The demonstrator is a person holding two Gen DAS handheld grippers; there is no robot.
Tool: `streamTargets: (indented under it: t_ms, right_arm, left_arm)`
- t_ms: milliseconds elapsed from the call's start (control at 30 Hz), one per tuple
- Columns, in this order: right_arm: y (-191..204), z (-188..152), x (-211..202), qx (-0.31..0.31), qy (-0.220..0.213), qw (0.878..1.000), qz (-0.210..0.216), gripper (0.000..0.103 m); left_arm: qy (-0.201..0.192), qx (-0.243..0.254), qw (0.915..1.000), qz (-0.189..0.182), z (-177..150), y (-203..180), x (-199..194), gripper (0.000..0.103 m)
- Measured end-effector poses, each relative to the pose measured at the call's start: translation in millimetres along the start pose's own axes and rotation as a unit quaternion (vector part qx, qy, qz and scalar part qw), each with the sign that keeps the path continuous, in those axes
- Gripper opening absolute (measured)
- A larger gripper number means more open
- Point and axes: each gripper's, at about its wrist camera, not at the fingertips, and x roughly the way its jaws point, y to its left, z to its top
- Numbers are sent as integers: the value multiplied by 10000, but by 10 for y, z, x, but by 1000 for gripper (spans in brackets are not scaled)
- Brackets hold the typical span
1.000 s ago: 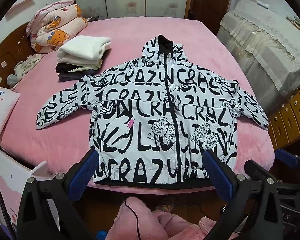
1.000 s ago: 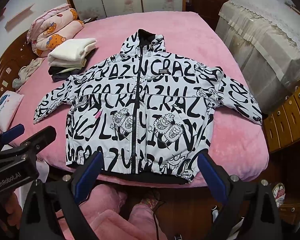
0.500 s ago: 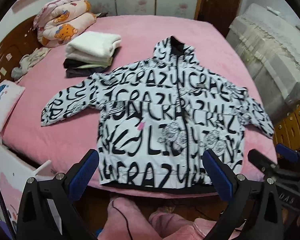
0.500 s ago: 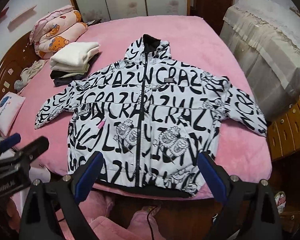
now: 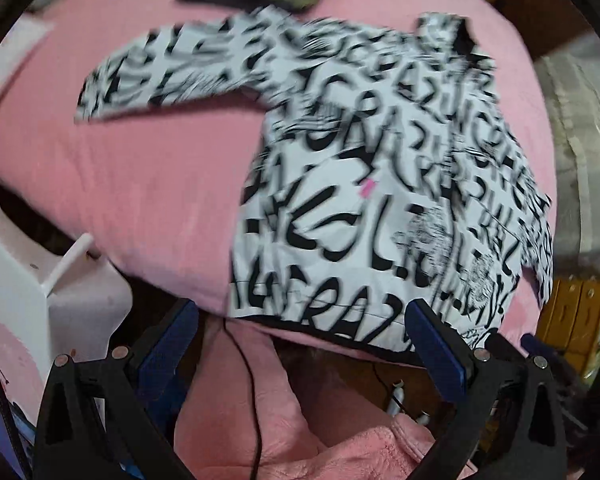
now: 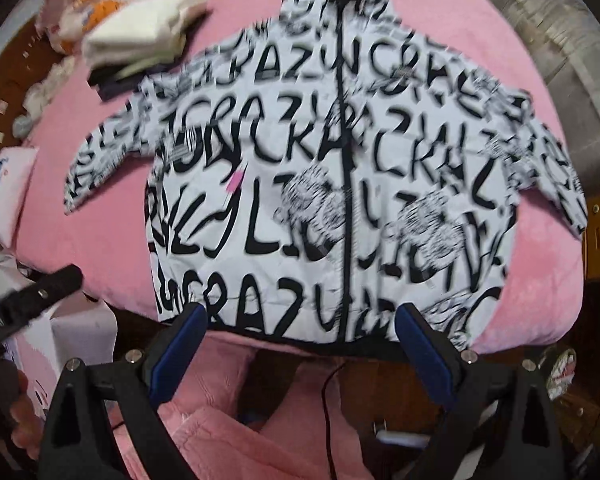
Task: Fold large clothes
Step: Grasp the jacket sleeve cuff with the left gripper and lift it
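Right wrist: jacket (image 6: 340, 184) flat on bed (image 6: 100, 248).

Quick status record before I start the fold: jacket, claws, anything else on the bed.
jacket: spread flat, front up, zipped, sleeves out to both sides
hem: at the near bed edge
bed: pink cover
left claw: open, holding nothing, short of the hem
right claw: open, holding nothing, at the hem
stack: folded clothes beyond the left sleeve
image: motion-blurred

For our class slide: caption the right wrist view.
Open right gripper at the hem of a lettered jacket spread flat on a pink bed.
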Motion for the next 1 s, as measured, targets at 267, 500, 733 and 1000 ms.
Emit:
streamTargets:
  t_ms: [267, 500, 733, 1000]
  right_arm:
    - [1039, 462, 515, -371, 689, 9959, -450, 91]
    - [1953, 812, 752, -915, 541, 9923, -641, 91]
    - [2588, 919, 1158, -834, 752, 9925, -481, 91]
    - [2905, 816, 1562, -1080, 1249, 9858, -302, 89]
  left_arm:
    - [413, -1155, 9921, -252, 880, 1177, 367, 102]
    - [571, -1891, 9801, -211, 1549, 2192, 926, 100]
    - [-230, -2859, 9557, -659, 1947, 3132, 1331, 86]
    - [-1124, -3717, 9169, -920, 2174, 3700, 1574, 81]
